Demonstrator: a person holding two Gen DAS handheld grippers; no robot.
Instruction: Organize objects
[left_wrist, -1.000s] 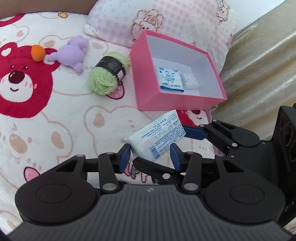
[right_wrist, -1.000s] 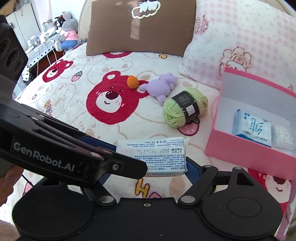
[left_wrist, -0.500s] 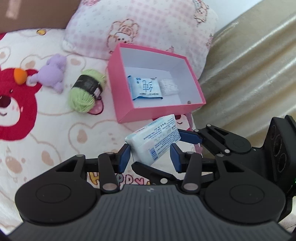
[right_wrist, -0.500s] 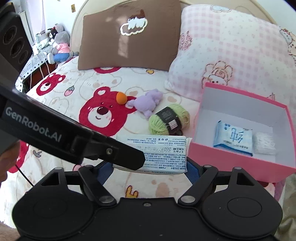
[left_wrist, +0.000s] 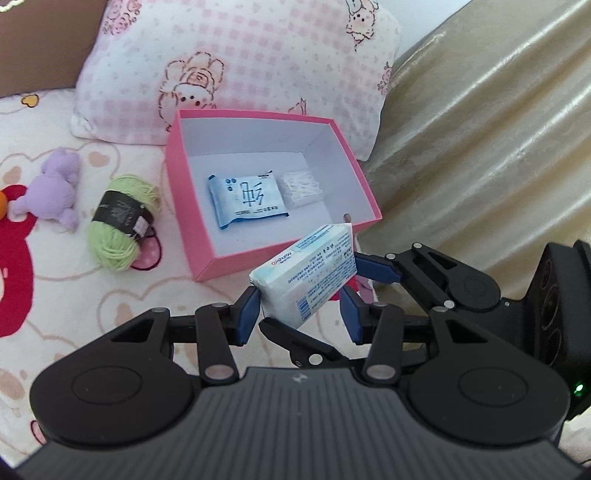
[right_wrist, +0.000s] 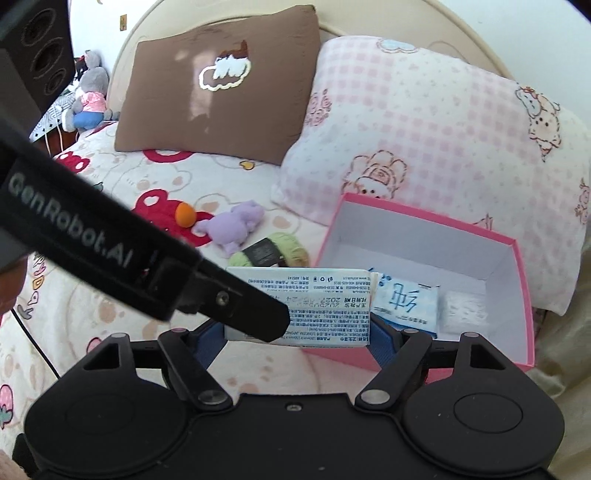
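Note:
A white tissue pack (left_wrist: 310, 269) hangs in the air over the near right corner of the open pink box (left_wrist: 207, 236). My left gripper (left_wrist: 299, 300) is shut on it across its thin side. My right gripper (right_wrist: 297, 332) spans the tissue pack (right_wrist: 325, 306) end to end, jaws closing, pads on both ends. One of the left gripper's fingers (right_wrist: 240, 306) crosses the pack's face in the right wrist view. One of the right gripper's fingers (left_wrist: 376, 267) reaches in from the right in the left wrist view. A blue tissue packet (left_wrist: 247, 199) and a cotton swab bag (left_wrist: 301, 186) lie in the box.
A green yarn ball (left_wrist: 118, 221), a purple plush toy (left_wrist: 55, 192) and an orange ball (right_wrist: 184, 215) lie on the bear-print bedsheet left of the box. A pink checked pillow (left_wrist: 236, 66) backs the box, a brown pillow (right_wrist: 218, 92) beside it. Beige fabric (left_wrist: 480, 147) drops off right.
Both grippers have risen with the tissue pack and carried it toward the pink box. The pack now overlaps the box's near corner, and the box interior shows more fully.

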